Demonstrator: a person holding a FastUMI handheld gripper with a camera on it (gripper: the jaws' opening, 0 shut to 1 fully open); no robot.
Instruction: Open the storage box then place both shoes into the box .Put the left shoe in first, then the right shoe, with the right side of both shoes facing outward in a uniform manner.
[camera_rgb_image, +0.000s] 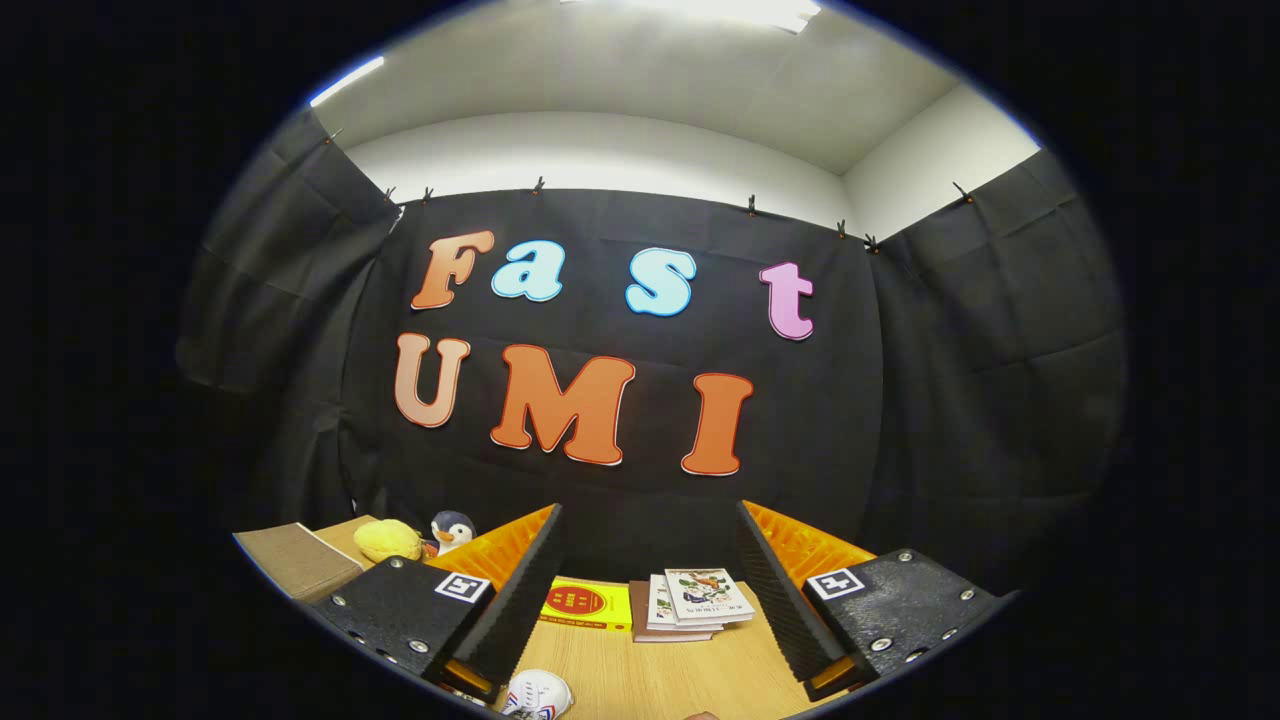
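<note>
Only part of 1 shoe (537, 694) shows, low between the fingers near the left finger's base; its rest is cut off, so left or right cannot be told. What shows is white, with laces and a red and blue mark. A small brownish shape at the tabletop's near edge is too cut off to identify.

The gripper (650, 580) stands wide open, holding nothing, with bare wooden tabletop (660, 680) between its fingers. Just beyond the fingers lie a yellow book (585, 604) and a stack of books (695, 603), side by side. Behind the left finger sit a yellow plush (388, 540) and a penguin toy (452, 529), partly hidden, beside a brown box (295, 560) whose lid state is unclear.
</note>
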